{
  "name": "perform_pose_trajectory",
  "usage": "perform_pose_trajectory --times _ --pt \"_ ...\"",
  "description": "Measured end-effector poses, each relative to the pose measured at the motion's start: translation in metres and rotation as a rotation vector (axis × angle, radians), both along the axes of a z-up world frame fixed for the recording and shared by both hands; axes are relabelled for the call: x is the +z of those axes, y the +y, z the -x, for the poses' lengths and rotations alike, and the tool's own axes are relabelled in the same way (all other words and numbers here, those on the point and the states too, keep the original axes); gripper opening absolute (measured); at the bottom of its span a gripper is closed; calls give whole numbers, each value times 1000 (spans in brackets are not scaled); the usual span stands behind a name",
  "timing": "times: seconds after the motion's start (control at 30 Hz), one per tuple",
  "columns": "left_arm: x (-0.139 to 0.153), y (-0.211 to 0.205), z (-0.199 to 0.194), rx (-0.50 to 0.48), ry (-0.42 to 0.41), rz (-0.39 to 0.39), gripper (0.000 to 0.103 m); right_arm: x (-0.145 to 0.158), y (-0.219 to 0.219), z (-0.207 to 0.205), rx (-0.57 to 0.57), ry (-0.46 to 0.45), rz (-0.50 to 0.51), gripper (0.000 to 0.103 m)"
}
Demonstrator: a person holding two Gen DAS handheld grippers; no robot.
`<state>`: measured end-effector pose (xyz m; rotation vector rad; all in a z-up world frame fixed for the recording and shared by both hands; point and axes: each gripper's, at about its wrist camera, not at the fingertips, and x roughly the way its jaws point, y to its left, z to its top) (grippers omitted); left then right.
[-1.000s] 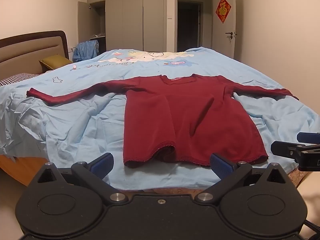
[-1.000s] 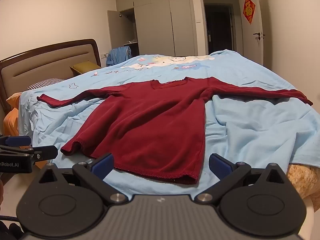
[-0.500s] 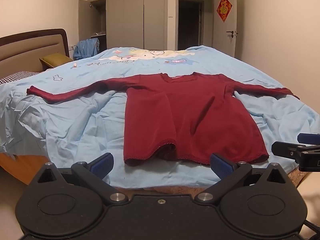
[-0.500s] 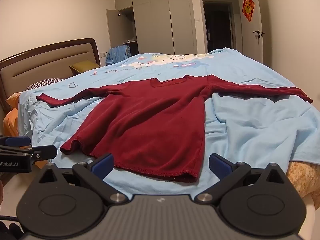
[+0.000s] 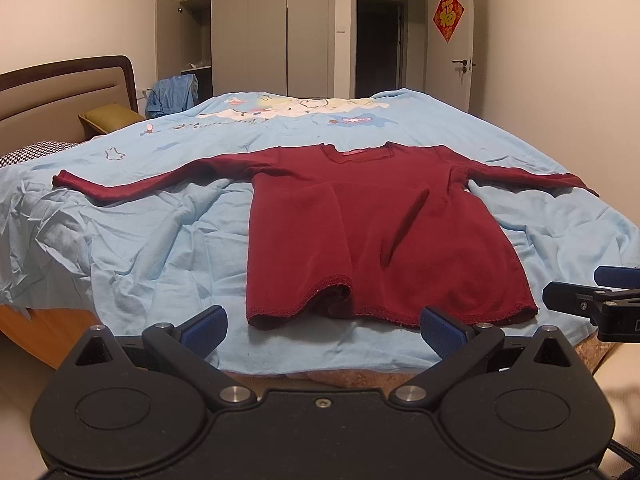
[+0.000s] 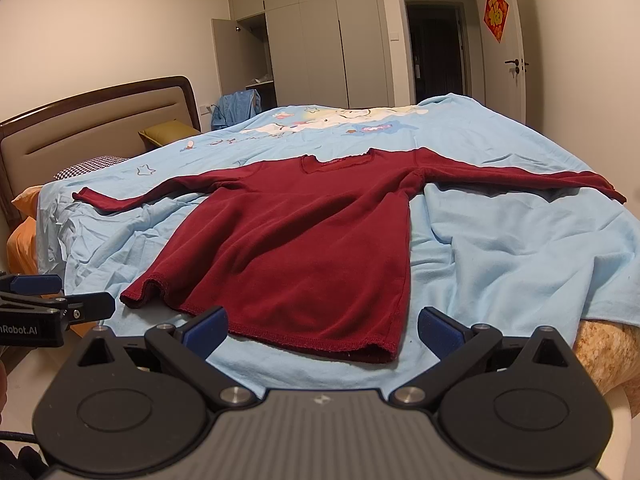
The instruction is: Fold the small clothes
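Note:
A dark red long-sleeved top (image 5: 376, 236) (image 6: 304, 252) lies flat on the light blue bedsheet (image 5: 152, 248), both sleeves spread sideways and its hem near the front edge of the bed. My left gripper (image 5: 322, 326) hovers open just short of the hem, nothing between its blue pads. My right gripper (image 6: 322, 326) is open too, in front of the hem's right corner. Each gripper shows at the edge of the other's view: the right gripper (image 5: 592, 300) beside the hem's right end, the left gripper (image 6: 52, 300) off the left corner.
A padded headboard (image 6: 100, 128) stands at the left with a green pillow (image 6: 168, 134) and a checked pillow (image 6: 92, 164). Behind the bed are grey wardrobes (image 5: 272, 32), one door ajar, a dark doorway (image 5: 378, 48) and a white door with a red decoration (image 5: 448, 14).
Both views have crept slightly nearer and higher over the bed; the top has not moved and both grippers stay open.

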<state>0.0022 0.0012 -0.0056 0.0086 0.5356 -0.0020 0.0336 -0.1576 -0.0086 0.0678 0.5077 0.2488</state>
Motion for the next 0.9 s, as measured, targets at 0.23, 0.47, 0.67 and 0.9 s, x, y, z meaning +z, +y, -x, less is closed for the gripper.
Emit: perform_pose_trajectory --times 0.23,0.47,0.67,0.9 --pt "-1 0 0 0 1 1 102 0 0 0 0 2 -1 103" --pt "-2 0 -1 4 10 1 102 2 1 -2 3 5 -2 103" --pt "-2 0 -4 7 27 2 102 -3 -1 -4 7 11 -2 103" --pt "-4 1 -8 12 47 4 102 -5 0 -7 7 29 -7 103"
